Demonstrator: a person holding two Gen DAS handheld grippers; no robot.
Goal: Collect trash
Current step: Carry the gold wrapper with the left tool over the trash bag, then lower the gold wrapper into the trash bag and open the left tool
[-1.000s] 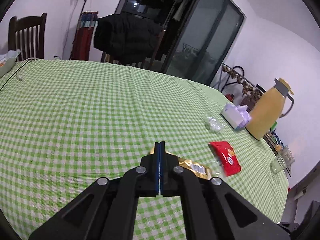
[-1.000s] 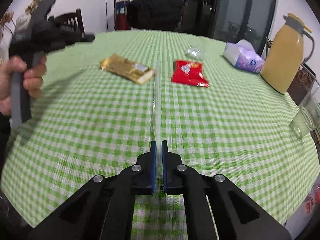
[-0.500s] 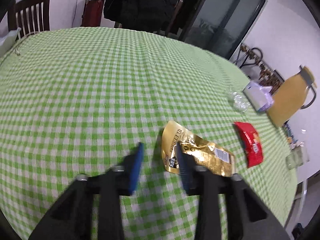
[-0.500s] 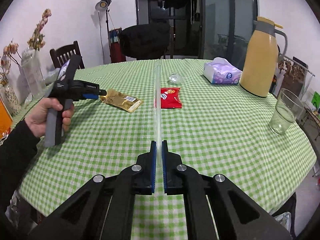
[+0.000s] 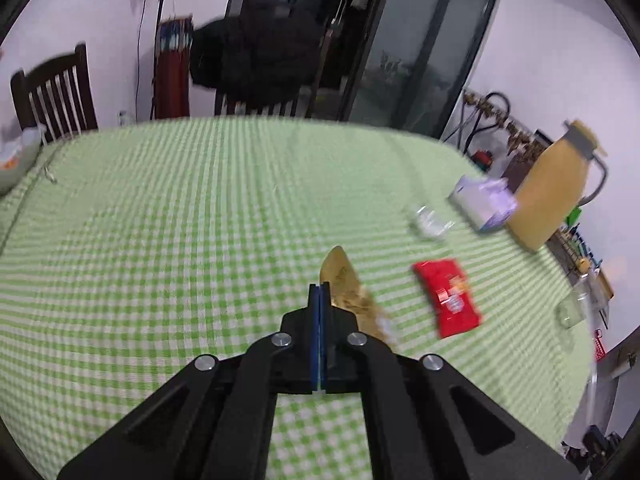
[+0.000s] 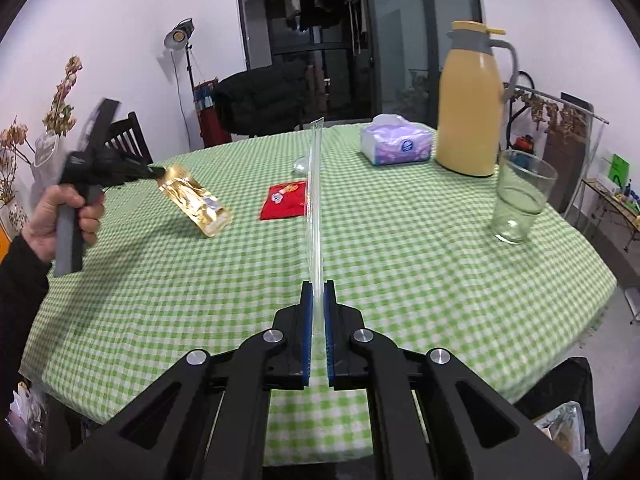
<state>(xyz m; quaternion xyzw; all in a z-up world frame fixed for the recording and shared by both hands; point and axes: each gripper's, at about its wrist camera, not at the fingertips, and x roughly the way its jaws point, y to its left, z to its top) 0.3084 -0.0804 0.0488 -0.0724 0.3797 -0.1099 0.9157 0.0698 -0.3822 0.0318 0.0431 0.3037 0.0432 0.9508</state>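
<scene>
left gripper (image 6: 154,172) clamped on gold wrapper (image 6: 196,204), lifted clear of table (image 6: 400,264). right gripper (image 6: 318,312) pinched on clear straw sleeve (image 6: 314,200). red packet (image 6: 284,202) lies flat ahead, long axis pointing away, roughly between both grippers; neither is clearly nearer.

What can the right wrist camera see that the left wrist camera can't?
Only the right wrist view shows the hand holding the left gripper, plus the clear straw wrapper pinched in the right gripper. Only the left wrist view shows the white bowl. Both show the gold wrapper, red packet, tissue pack and yellow jug.
</scene>
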